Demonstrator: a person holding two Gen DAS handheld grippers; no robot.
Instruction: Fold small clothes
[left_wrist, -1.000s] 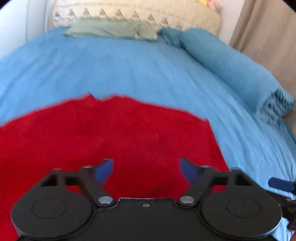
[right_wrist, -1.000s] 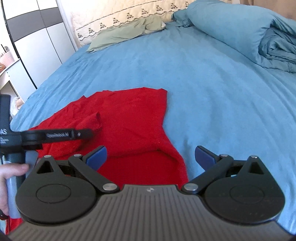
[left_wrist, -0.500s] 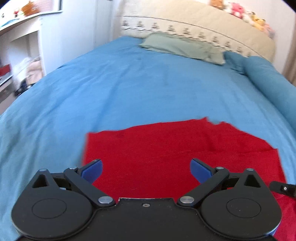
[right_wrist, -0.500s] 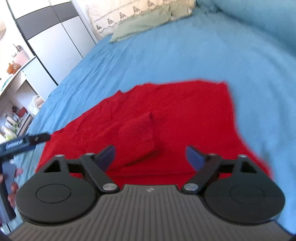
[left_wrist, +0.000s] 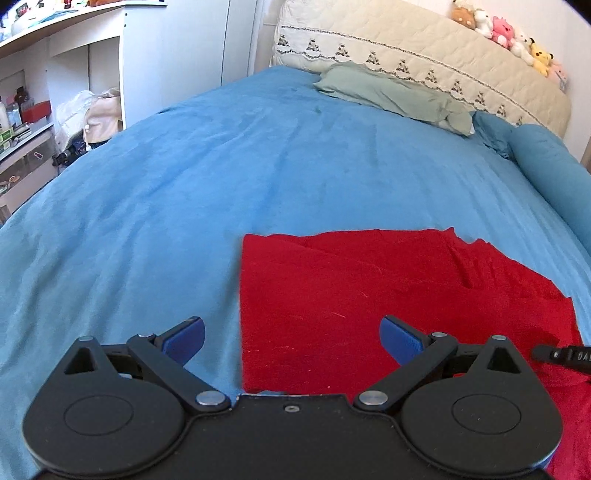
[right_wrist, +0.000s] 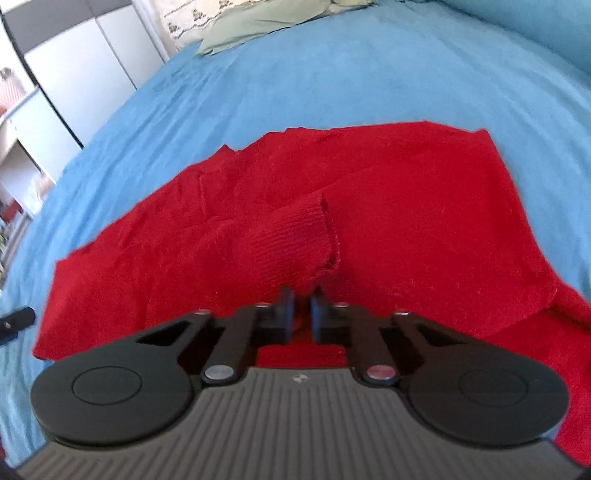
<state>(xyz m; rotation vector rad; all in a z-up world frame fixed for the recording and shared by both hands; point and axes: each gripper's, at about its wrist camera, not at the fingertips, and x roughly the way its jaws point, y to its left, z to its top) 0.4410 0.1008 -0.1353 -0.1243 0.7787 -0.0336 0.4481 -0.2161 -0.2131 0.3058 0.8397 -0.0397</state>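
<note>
I see the red sweater (right_wrist: 406, 206) spread flat on the blue bed (left_wrist: 258, 177), filling the lower right of the left wrist view and the middle of the right wrist view. My left gripper (left_wrist: 291, 341) hangs over the sweater's left edge, jaws spread wide with nothing between them. My right gripper (right_wrist: 302, 314) has its jaws nearly pressed together, pinching red fabric just below the ribbed cuff (right_wrist: 295, 240) lying across the body.
</note>
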